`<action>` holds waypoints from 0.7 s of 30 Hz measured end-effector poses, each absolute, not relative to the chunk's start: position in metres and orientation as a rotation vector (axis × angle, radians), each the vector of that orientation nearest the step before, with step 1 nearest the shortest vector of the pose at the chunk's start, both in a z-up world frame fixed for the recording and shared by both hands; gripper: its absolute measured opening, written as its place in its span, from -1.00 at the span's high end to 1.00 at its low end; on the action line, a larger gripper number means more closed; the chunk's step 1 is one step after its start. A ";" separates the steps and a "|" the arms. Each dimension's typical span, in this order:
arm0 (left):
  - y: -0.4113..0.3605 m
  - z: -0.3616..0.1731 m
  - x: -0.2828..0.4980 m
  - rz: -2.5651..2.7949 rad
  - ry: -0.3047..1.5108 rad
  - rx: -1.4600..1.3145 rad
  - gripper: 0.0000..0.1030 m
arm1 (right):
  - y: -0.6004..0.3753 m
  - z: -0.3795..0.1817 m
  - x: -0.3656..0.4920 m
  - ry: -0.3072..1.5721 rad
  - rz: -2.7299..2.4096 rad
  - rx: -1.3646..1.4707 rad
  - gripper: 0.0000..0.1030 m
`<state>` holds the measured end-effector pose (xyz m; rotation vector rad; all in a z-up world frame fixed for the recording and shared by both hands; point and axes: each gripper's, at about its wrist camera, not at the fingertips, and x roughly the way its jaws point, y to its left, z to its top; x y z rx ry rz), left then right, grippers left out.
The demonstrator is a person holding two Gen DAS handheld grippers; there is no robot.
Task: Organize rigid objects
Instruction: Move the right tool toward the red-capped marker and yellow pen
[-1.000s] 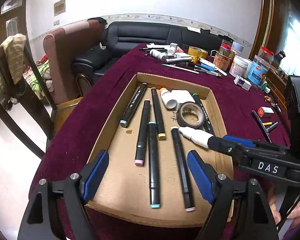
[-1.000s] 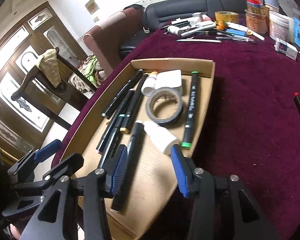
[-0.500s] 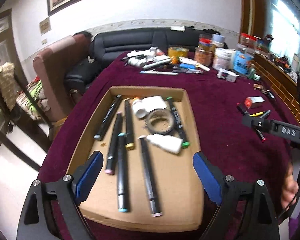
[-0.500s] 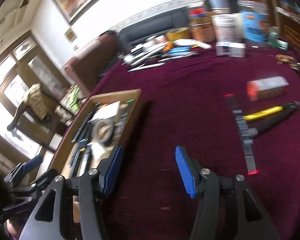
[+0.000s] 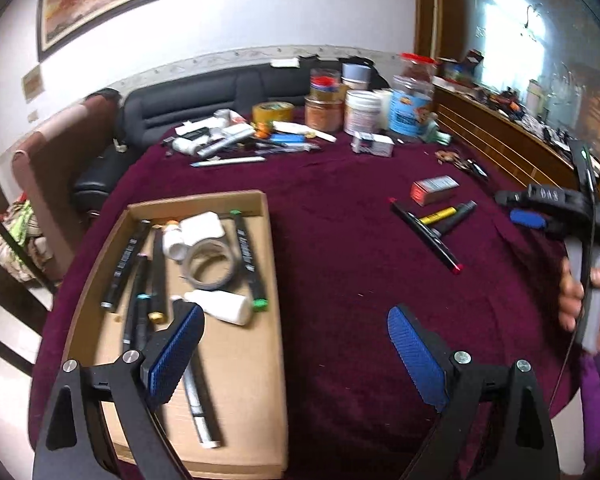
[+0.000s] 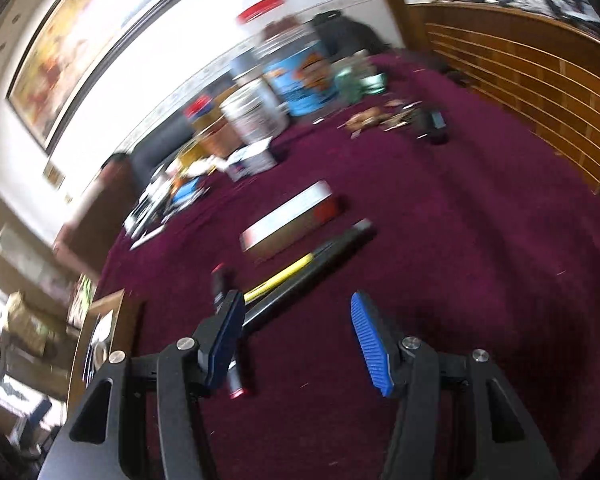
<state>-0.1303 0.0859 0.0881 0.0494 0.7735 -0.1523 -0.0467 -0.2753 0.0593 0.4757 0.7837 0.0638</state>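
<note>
A cardboard tray (image 5: 240,360) on the maroon table holds several black markers, a tape roll (image 5: 210,264), a white bottle (image 5: 224,305) and a white tube. My left gripper (image 5: 296,344) is open and empty above the tray's right edge. On the cloth to the right lie a red-tipped black marker (image 5: 426,236), a yellow and a grey marker (image 5: 444,216) and a small red-ended box (image 5: 434,190). My right gripper (image 6: 296,332) is open and empty just above these markers (image 6: 300,272); the box (image 6: 288,220) lies beyond. This view is blurred.
Jars, tubs, a yellow tape roll (image 5: 272,111) and loose pens crowd the table's far side. A small white box (image 5: 372,145) sits near them. A black sofa (image 5: 204,96) and an armchair stand behind; a wooden cabinet (image 5: 500,148) runs along the right.
My right gripper let go of the white bottle in the tray, opened and swung right over the loose markers. My left gripper drew back, rose and turned right.
</note>
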 end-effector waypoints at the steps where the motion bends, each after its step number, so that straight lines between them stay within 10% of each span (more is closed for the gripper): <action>1: 0.084 0.086 -0.130 -0.165 0.784 0.043 -0.85 | -0.282 0.060 -0.046 0.783 0.051 0.486 -0.06; 18: 0.079 0.078 -0.129 -0.201 0.833 0.013 -0.85 | -0.242 0.022 0.012 0.940 -0.029 0.435 -0.05; 21: 0.078 0.077 -0.127 -0.203 0.839 0.018 -0.85 | -0.232 0.018 0.021 0.961 -0.036 0.373 0.26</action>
